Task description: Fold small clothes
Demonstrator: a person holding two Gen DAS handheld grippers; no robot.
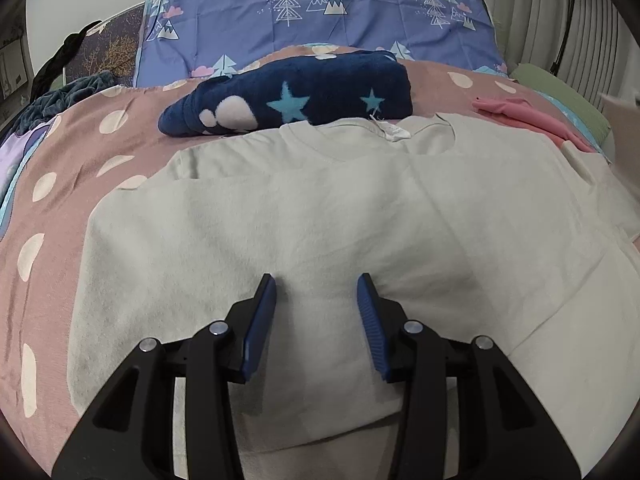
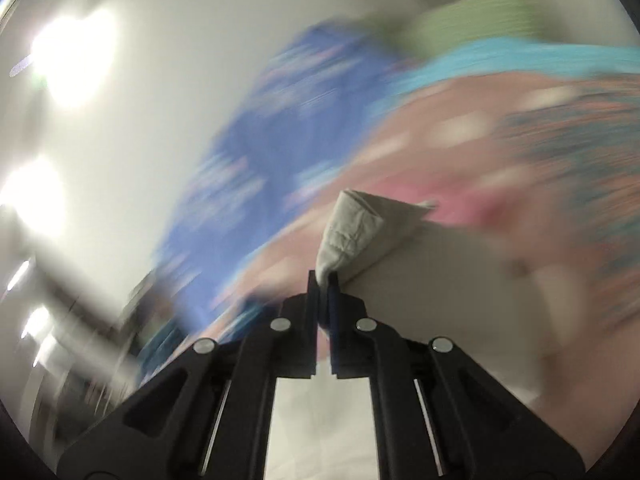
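The pale cream cotton T-shirt is lying spread flat on the pink spotted bed cover, its neckline just in front of the folded navy fleece blanket with stars and a pink garment lying near its far right shoulder. The left tongs are hovering open over the shirt's lower middle, gripping nothing. The right tongs are pinching shut on a bunched edge of the shirt, lifted clear of the bed; that view is blurring heavily. Judgement: the fabric is looking light, soft and limp, likely to sag and crease, so taking hold at hems, corners or sleeve seams appears soundest.
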